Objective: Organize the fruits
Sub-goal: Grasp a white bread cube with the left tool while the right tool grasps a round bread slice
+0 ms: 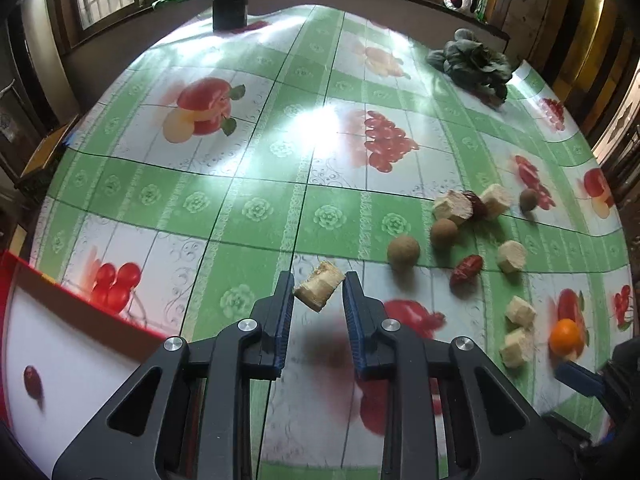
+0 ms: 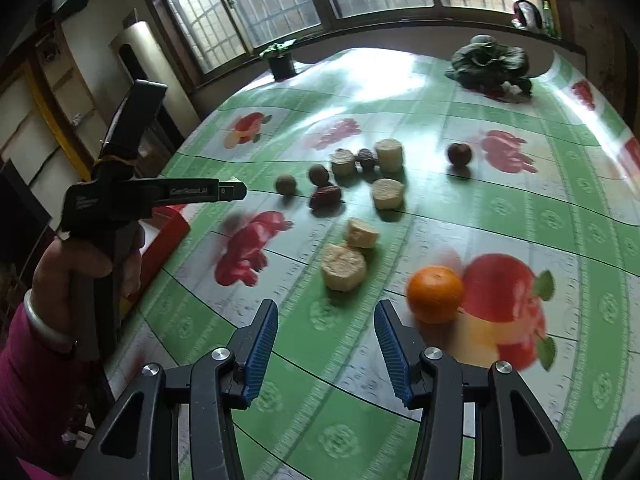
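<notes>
A pale cut chunk (image 1: 319, 286), perhaps sugarcane or banana, sits between the left gripper (image 1: 318, 300) fingers, above the tablecloth (image 1: 256, 208) with a blurred shadow under it. Its left corner touches the left pad (image 1: 286, 308), but a sliver of gap shows at the right pad, so whether the grip is firm is unclear. The likely goal is the red-rimmed white tray (image 1: 60, 300) at lower left, already holding one red date (image 1: 32, 378). To do this well, keep the squeeze even, carry the chunk low over the rim, and release only once above the white floor. The right gripper (image 2: 326, 344) hangs open and empty near the orange (image 2: 435, 293). The tray is cut off by the frame, and the remaining brown round fruits (image 1: 403, 251) are too blurred to name.
</notes>
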Tool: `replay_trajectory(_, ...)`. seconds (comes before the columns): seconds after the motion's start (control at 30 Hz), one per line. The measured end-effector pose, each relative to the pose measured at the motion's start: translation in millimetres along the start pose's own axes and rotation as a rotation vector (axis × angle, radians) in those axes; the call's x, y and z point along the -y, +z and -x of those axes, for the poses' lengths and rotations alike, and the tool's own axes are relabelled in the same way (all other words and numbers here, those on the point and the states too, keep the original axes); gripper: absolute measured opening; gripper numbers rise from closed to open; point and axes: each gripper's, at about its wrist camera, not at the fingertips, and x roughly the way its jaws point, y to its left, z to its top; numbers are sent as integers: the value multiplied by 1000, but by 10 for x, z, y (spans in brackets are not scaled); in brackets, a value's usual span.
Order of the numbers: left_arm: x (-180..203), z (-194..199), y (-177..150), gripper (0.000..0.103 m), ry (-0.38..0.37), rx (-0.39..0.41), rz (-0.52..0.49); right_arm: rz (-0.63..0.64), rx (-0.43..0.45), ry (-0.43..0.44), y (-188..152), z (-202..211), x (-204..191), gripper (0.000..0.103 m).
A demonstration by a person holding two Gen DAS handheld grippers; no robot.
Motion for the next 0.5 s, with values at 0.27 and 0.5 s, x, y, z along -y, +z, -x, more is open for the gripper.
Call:
replay_trajectory(0.27, 54, 201, -167, 24, 6, 27, -3, 31, -10, -68, 135, -203, -83, 49)
replay_trajectory(0.5, 79, 283, -260, 24, 21, 33, -16, 77, -56, -132, 252, -493, -111, 32)
